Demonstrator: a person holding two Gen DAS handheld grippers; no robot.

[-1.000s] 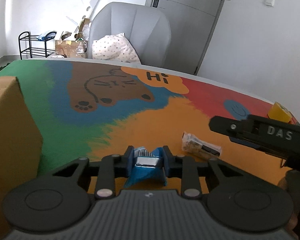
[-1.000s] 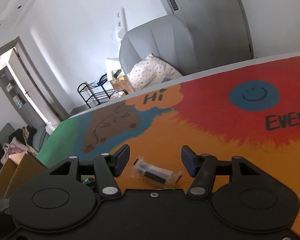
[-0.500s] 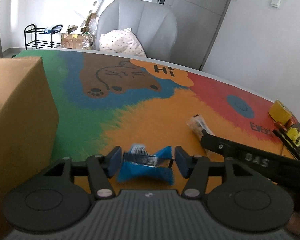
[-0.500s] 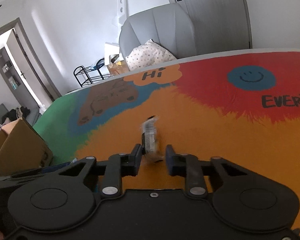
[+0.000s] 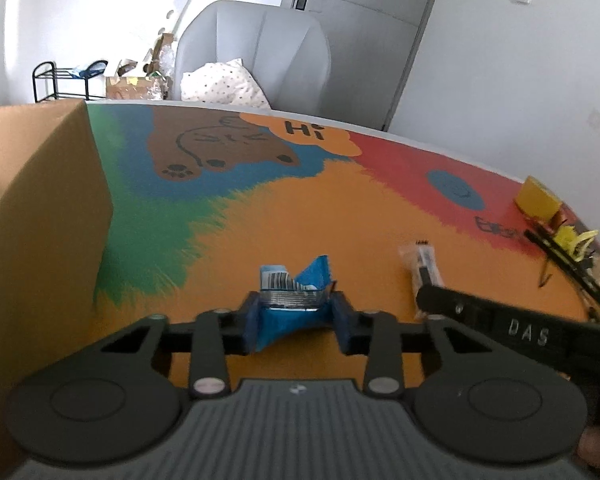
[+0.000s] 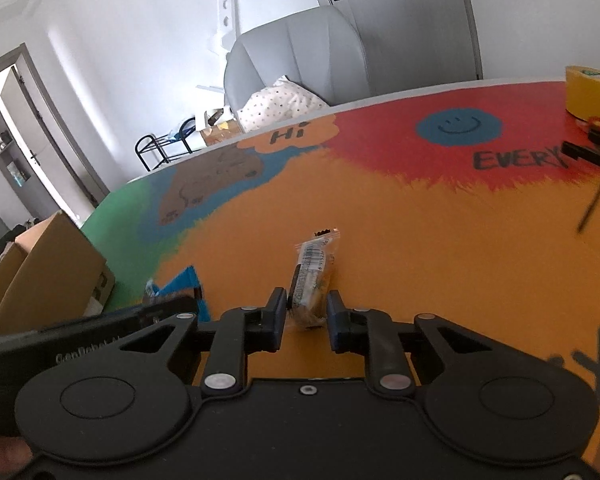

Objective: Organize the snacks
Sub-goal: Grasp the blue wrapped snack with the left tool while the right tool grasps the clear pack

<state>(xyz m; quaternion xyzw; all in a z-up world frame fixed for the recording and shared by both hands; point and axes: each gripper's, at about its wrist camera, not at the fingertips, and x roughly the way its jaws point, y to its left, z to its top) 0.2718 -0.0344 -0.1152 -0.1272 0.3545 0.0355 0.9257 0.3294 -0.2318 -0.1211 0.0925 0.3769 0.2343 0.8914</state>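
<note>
A crumpled blue snack packet (image 5: 296, 284) sits between the blue pads of my left gripper (image 5: 296, 316). Its jaws are closing and the pads press the packet's sides, just above the orange part of the table mat (image 5: 300, 220). My right gripper (image 6: 307, 314) is shut on the near end of a clear-wrapped snack bar (image 6: 314, 264) that points away from it. In the left wrist view the same bar (image 5: 420, 260) sticks out past the right gripper's black body (image 5: 520, 336). An open cardboard box (image 5: 40, 220) stands at the left, close to the left gripper.
A yellow tape roll (image 6: 592, 92) and a black tool (image 6: 588, 156) lie at the table's right edge. A grey chair (image 5: 260, 52) with a spotted cushion stands behind the table. The cardboard box (image 6: 48, 264) stands over the mat's green corner.
The right jaws closed on the clear-wrapped bar, which turned from crosswise to lengthwise. The left jaws opened, then closed again on the blue packet. The box now looms larger at the left.
</note>
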